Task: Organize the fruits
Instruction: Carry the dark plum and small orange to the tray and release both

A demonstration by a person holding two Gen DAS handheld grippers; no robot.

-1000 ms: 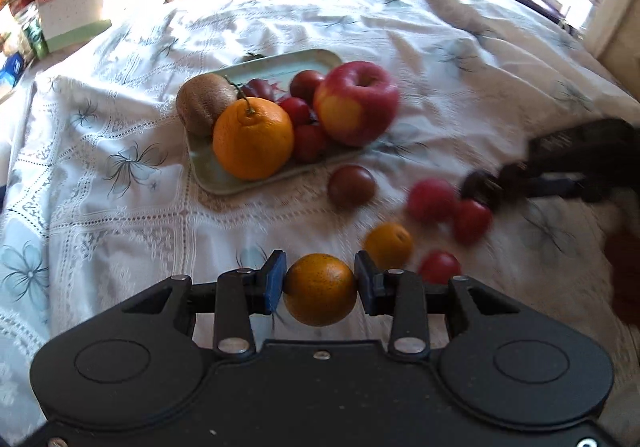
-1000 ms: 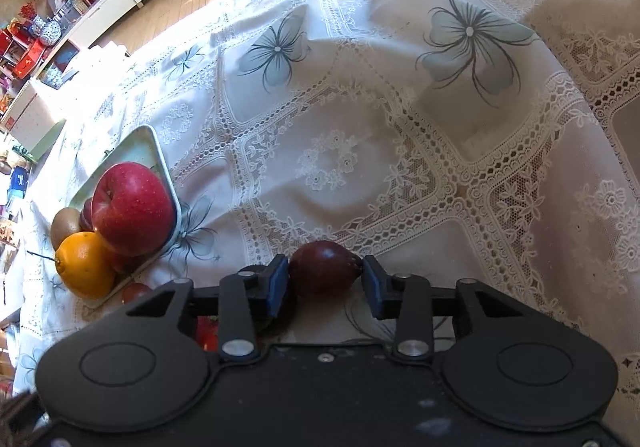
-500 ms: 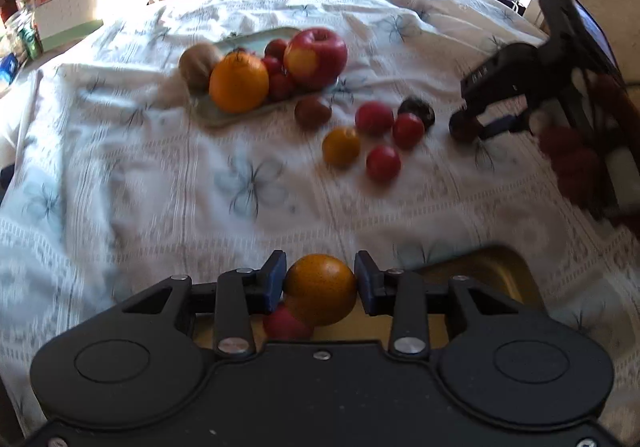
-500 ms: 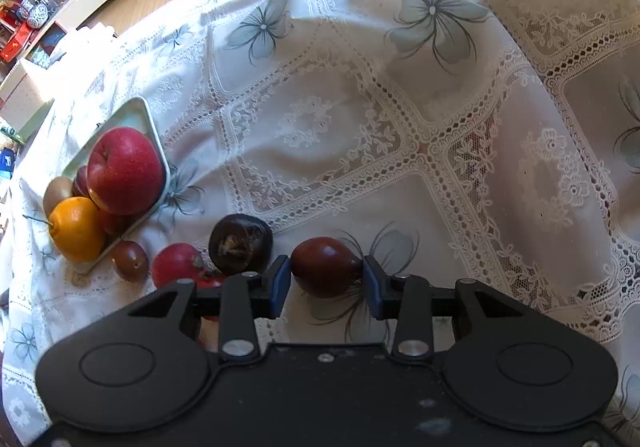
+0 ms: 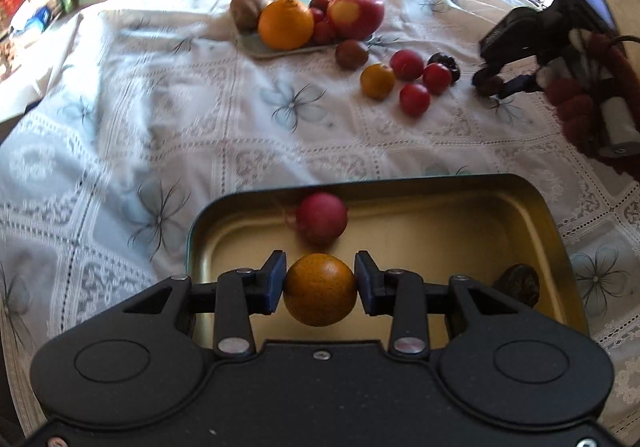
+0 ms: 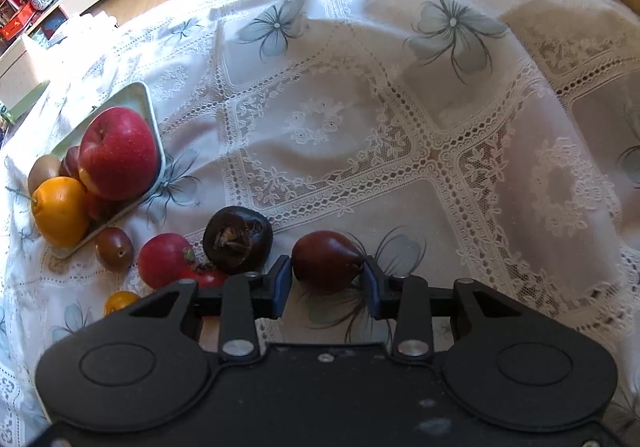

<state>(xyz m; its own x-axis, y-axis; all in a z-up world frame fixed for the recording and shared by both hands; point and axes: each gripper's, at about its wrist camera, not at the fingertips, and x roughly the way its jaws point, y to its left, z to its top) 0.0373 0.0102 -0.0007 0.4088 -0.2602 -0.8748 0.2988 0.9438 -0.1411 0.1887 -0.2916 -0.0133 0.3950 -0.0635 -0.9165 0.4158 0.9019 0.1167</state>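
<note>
- My left gripper grasps a small orange above the gold tin, near a red fruit.
- My right gripper clasps a dark red fruit over the tablecloth.

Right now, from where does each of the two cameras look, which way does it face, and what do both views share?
Left wrist: sits on the left gripper, faces down over the gold metal tray toward the far fruits; its fingers hold a small orange citrus; the right gripper shows far right.
Right wrist: sits on the right gripper, faces across the white lace tablecloth; its fingers hold a dark red fruit.
Shared: the big red apple and large orange on the pale green plate.
</note>
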